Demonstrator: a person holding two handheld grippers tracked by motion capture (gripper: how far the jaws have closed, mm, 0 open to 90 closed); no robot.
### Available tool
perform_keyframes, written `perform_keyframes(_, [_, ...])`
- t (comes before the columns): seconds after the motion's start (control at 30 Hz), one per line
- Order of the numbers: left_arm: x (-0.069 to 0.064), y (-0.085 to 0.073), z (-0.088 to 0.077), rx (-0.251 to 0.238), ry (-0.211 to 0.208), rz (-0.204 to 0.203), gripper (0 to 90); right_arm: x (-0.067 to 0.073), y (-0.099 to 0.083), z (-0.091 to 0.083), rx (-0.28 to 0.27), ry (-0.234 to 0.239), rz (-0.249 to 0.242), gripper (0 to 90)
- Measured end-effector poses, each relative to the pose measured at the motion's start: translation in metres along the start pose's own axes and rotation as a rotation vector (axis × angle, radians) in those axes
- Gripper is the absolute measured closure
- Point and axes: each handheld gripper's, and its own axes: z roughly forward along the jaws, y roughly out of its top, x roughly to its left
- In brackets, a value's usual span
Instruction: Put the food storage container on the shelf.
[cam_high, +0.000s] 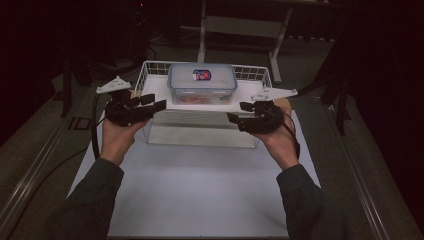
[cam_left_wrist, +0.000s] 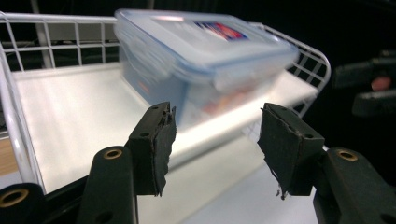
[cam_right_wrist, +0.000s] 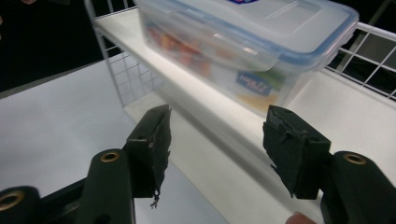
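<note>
I am holding my left gripper (cam_high: 154, 102) released, its jaws standing apart with nothing between them, just off the left front corner of the wire shelf (cam_high: 150, 67). In the left gripper view the black pads (cam_left_wrist: 156, 140) are framing the near edge of the white shelf board (cam_left_wrist: 79, 107), with the container behind them. My right gripper (cam_high: 239, 112) is likewise released and gripping nothing, hovering just off the shelf's right front corner and pointing inward toward the left one. In the right gripper view its pads (cam_right_wrist: 289, 144) are sitting apart in front of the board's edge. The clear plastic container (cam_high: 202, 82), closed with a blue-rimmed lid bearing a red and blue label (cam_high: 201, 75), is resting on the raised shelf board toward its middle, between the two grippers but touching neither. Colourful contents are showing blurrily through its side. The shelf is standing on the white table (cam_high: 200, 190), and both my sleeves (cam_high: 95, 200) are coming in from the bottom of the high view.
</note>
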Motion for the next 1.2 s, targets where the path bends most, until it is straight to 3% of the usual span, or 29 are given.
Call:
perform_keyframes(0.27, [-0.009, -0.029, -0.031, 0.011, 0.034, 0.070, 42.7, 0.012, -0.026, -0.015, -0.005, 0.025, -0.026, 39.5])
perform_keyframes(0.73, [-0.019, -0.085, -0.078, 0.037, 0.114, 0.134, 40.7, 0.022, -0.081, -0.042, 0.003, 0.033, 0.010, 37.1])
perform_keyframes(0.97, [-0.020, -0.115, -0.088, 0.039, 0.114, 0.128, 39.8, 0.028, -0.097, -0.052, -0.003, 0.035, 0.021, 36.0])
perform_keyframes(1.07, [-0.016, -0.138, -0.095, 0.038, 0.099, 0.108, 39.3, 0.033, -0.109, -0.058, -0.003, 0.027, 0.011, 34.7])
perform_keyframes(1.2, [-0.011, -0.158, -0.099, 0.056, 0.115, 0.090, 38.7, 0.035, -0.124, -0.062, -0.022, 0.021, 0.027, 33.4])
